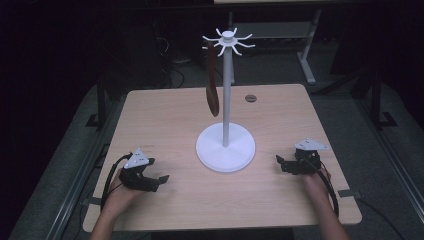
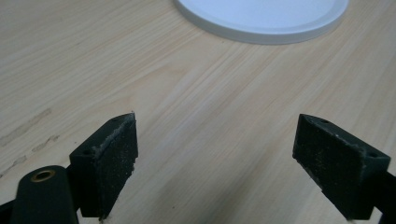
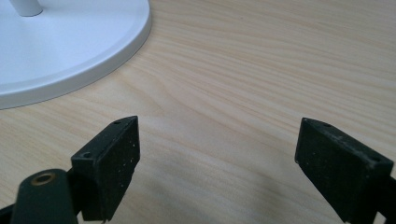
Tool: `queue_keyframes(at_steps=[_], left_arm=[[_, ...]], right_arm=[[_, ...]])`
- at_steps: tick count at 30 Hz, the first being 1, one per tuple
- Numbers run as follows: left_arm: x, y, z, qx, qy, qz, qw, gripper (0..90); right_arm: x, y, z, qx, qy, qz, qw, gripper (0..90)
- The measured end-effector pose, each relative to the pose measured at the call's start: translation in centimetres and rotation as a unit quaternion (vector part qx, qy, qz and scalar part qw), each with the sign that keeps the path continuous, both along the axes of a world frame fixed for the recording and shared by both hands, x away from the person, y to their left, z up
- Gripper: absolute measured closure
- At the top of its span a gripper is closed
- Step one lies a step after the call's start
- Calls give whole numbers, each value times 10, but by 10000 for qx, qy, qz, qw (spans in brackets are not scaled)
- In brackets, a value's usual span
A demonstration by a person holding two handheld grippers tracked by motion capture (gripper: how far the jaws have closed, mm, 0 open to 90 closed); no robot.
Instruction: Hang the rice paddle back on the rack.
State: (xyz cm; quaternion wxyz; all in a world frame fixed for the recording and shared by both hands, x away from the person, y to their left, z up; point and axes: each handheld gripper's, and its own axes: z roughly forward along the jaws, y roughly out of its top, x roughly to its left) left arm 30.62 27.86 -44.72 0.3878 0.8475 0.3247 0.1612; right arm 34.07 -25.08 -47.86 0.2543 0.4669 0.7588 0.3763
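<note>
- Rack (image 1: 226, 145): the white stand sits mid-table on its round base, a thin post rising to a ring of hooks; it is the biggest item on the table (image 1: 165, 115).
- Spoon (image 1: 212, 85): a dark wooden one hangs from a hook on the left of the post, bowl down, clear of the table.
- Left tool (image 1: 159, 179): low at the near left, well apart from the base, jaws wide with nothing between them.
- Right tool (image 1: 281, 162): low at the near right, just beside the base, jaws wide and empty too.
- Step: judging by the hung spoon and both empty tools, the hanging looks done and the hands seem parked.
- Next: nothing else lies on the table to hang, so I would expect the tools to rest.
- Views: the high view gives the hooks and spoon; both gripper views give the base rim (image 2: 261, 35) and wood grain close up, and the right one the foot of the post (image 3: 25, 7).
</note>
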Motion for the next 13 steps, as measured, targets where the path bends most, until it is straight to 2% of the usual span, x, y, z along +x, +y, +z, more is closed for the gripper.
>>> queue_keyframes(at_steps=[3, 4, 8, 13], left_arm=[[2, 2, -4, 110, 20, 87, 9999, 133], [2, 2, -7, 41, 91, 160, 9998, 132], [4, 2, -12, 133, 161, 175, 9996, 132], [5, 2, -13, 184, 115, 157, 9996, 132]], right_arm=[[0, 0, 0, 3, 2, -3, 10000, 134], [0, 0, 0, 21, 23, -15, 10000, 134], [0, 0, 0, 33, 21, -10, 10000, 134], [0, 0, 0, 48, 28, -24, 10000, 134]])
